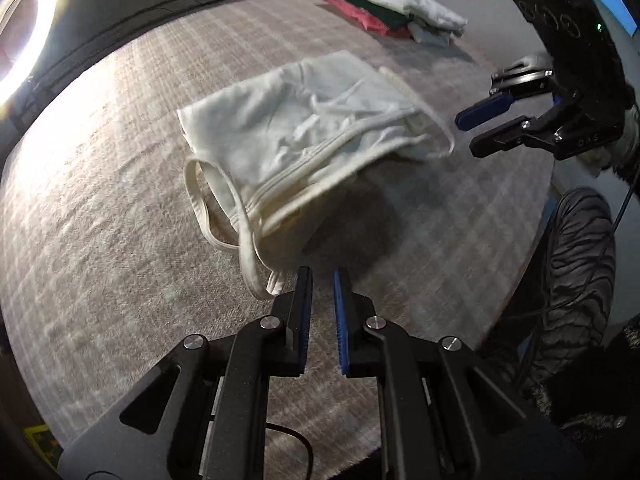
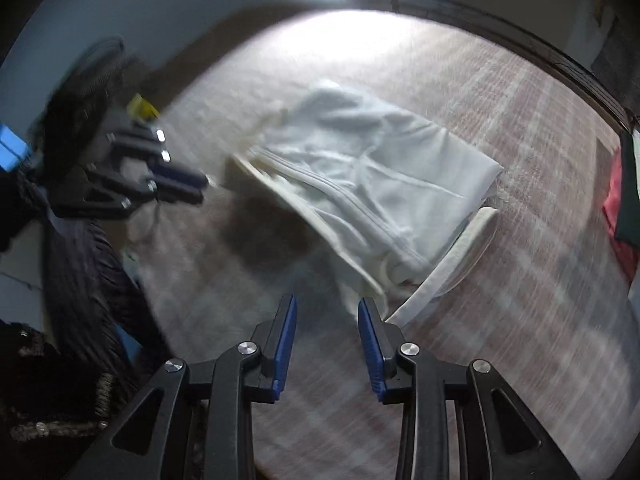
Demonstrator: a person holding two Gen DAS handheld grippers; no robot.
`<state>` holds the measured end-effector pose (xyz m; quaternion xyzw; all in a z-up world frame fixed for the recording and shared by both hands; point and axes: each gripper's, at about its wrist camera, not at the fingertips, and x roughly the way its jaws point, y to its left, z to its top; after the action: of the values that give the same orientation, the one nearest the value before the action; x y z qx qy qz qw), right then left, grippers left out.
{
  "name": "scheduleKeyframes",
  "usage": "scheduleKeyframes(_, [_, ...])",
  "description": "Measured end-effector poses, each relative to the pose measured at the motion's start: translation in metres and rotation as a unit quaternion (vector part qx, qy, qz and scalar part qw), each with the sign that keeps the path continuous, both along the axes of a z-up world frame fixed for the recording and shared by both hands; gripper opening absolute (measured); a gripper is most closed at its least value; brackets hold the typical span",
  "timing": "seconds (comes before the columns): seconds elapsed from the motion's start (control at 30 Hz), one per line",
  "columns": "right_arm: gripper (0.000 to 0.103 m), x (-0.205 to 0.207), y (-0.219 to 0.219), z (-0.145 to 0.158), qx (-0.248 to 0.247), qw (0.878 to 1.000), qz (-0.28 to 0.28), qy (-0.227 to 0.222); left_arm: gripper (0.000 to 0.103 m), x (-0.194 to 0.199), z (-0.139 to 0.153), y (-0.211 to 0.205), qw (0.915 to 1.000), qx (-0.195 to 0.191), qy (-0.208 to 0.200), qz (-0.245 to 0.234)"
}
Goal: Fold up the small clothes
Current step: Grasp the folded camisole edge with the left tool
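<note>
A white garment (image 1: 304,140) with cream trim lies loosely folded in the middle of the cloth-covered table (image 1: 100,248); its straps trail toward me. My left gripper (image 1: 322,276) hovers just short of the strap ends, its blue pads nearly together with only a thin slit and nothing between them. My right gripper (image 1: 466,135) hangs at the garment's right side, open and empty. In the right wrist view the right gripper (image 2: 327,304) stands open above the table, the garment (image 2: 372,184) and its cream band just beyond its right finger. The left gripper (image 2: 200,188) shows blurred at the left.
A stack of folded clothes (image 1: 392,8), white over green and pink, sits at the far edge of the table, seen also as the stack's edge (image 2: 620,200). A bright ring light (image 1: 24,28) stands at the left. A person's dark trouser leg (image 1: 580,272) is beside the table's right edge.
</note>
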<state>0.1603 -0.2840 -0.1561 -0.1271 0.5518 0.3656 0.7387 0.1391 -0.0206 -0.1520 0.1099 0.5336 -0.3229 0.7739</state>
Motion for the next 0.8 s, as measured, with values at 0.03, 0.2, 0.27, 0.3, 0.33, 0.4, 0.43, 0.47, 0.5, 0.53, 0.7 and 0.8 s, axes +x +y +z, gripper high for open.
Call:
scheduleKeyframes(0.03, [0.033,-0.001,-0.004,0.005,0.017,1.0,-0.011,-0.005,0.009,0.004,0.007,0.004,0.9999,-0.01,-0.005,0.008])
scheduleKeyframes(0.2, [0.03,0.023,-0.011,0.012,0.069,0.992,-0.097,-0.04,0.009,0.035,0.021,0.005,0.9957,-0.035,-0.051,0.069])
scheduleKeyframes(0.27, [0.03,0.034,-0.009,0.003,0.062,0.989,-0.124,-0.045,0.009,0.051,0.008,-0.001,0.9956,-0.029,-0.041,0.079])
scheduleKeyframes(0.3, [0.03,0.039,-0.006,-0.004,0.048,0.989,-0.134,-0.047,0.009,0.058,-0.002,-0.002,0.9955,-0.021,-0.032,0.087])
scheduleKeyframes(0.33, [0.03,0.038,-0.005,-0.007,0.038,0.988,-0.139,-0.048,0.009,0.061,-0.008,0.001,0.9954,-0.014,-0.024,0.091])
scheduleKeyframes(0.4, [0.03,0.035,-0.006,-0.018,0.007,0.988,-0.148,-0.035,0.009,0.058,-0.021,0.007,0.9961,-0.003,-0.004,0.088])
scheduleKeyframes(0.43, [0.03,0.031,-0.008,-0.022,-0.003,0.989,-0.146,-0.031,0.009,0.051,-0.026,0.01,0.9965,0.009,-0.001,0.083])
scheduleKeyframes(0.47, [0.03,0.024,-0.012,-0.025,-0.01,0.99,-0.141,-0.023,0.009,0.045,-0.029,0.014,0.9969,0.017,0.001,0.077])
scheduleKeyframes(0.5, [0.03,0.017,-0.016,-0.028,-0.015,0.991,-0.135,-0.011,0.009,0.034,-0.033,0.02,0.9972,0.026,0.006,0.069])
scheduleKeyframes(0.53, [0.03,0.009,-0.021,-0.032,-0.021,0.991,-0.13,-0.001,0.009,0.03,-0.034,0.026,0.9972,0.03,0.01,0.067])
scheduleKeyframes(0.7, [0.031,-0.013,-0.046,-0.034,-0.019,0.989,-0.146,0.014,0.009,0.018,-0.017,0.059,0.9938,0.022,-0.002,0.109])
scheduleKeyframes(0.8, [0.032,-0.015,-0.053,-0.011,0.034,0.986,-0.16,-0.026,0.009,0.024,0.013,0.061,0.9905,-0.001,-0.051,0.128])
